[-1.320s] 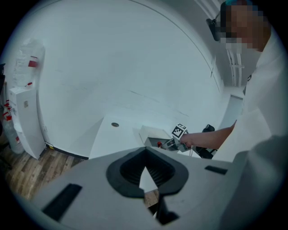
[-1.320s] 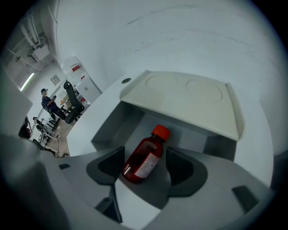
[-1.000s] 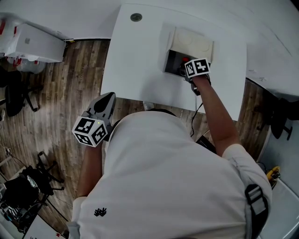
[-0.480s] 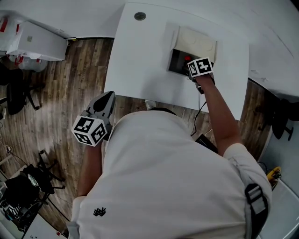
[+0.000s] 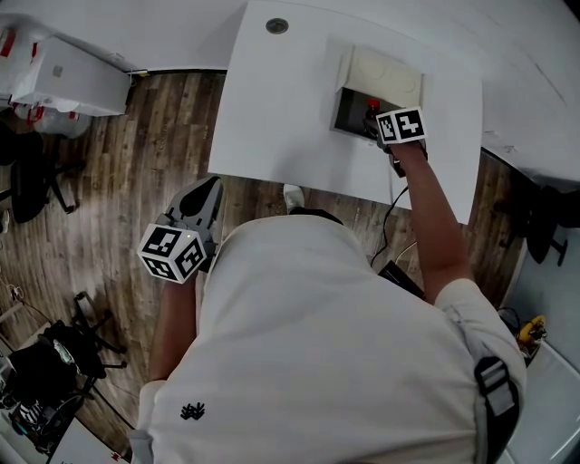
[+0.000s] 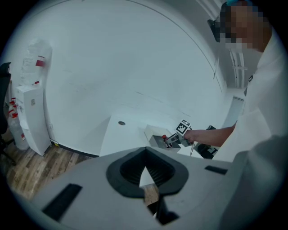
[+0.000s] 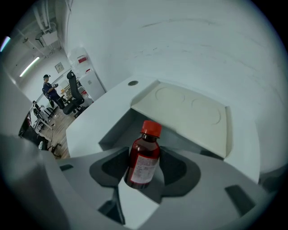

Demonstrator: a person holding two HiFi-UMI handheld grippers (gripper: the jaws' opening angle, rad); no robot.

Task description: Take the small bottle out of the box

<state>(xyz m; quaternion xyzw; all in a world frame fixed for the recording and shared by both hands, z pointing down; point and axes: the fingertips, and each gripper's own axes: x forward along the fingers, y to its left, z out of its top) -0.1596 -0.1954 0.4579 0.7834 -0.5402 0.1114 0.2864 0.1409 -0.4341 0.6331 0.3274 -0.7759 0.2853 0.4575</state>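
Observation:
The small brown bottle (image 7: 144,161) with a red cap and a white label stands slightly tilted between my right gripper's (image 7: 145,173) jaws, which are closing on its sides. Behind it the box (image 7: 189,108) lies open, lid folded back. From the head view the bottle's red cap (image 5: 372,105) shows at the right side of the box (image 5: 385,72), by the right gripper (image 5: 379,120). My left gripper (image 5: 208,188) hangs off the table's near edge over the floor, jaws together and empty. In its own view the left gripper (image 6: 145,150) looks toward the distant box (image 6: 155,137).
The box sits on a white table (image 5: 281,109) with a round cable hole (image 5: 277,26) at the back. A white cabinet (image 5: 63,77) and a black chair (image 5: 32,181) stand on the wood floor at left. A cable (image 5: 385,236) hangs below the table's near edge.
The right gripper has stayed at the box's right side while its jaws narrowed round the bottle. The left gripper has not moved.

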